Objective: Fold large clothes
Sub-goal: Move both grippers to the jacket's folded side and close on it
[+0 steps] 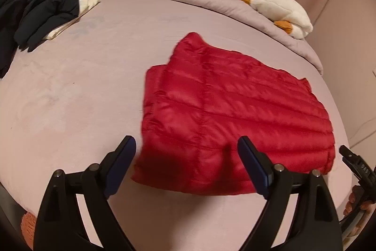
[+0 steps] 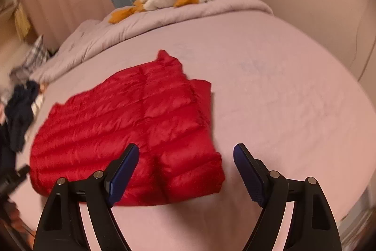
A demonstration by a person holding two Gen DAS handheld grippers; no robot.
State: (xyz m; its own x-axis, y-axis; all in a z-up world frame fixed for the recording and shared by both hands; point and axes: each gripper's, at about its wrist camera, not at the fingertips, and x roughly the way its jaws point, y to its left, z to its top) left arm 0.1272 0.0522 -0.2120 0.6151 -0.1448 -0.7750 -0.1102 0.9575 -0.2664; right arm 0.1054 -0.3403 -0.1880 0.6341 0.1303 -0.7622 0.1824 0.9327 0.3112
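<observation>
I am holding my left gripper (image 1: 186, 145) and right gripper (image 2: 185, 152) wide apart and empty, hovering over the near edge of the jacket (image 1: 232, 114). It is lying on the bed (image 1: 70, 91) in a flat rectangle, sleeves apparently tucked in. I am judging a final halving is left.

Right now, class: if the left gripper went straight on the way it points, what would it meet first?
Most likely the red puffer jacket: the left gripper is open, and the jacket's near edge lies between its fingers. How high it is above the bed is unclear.
</observation>
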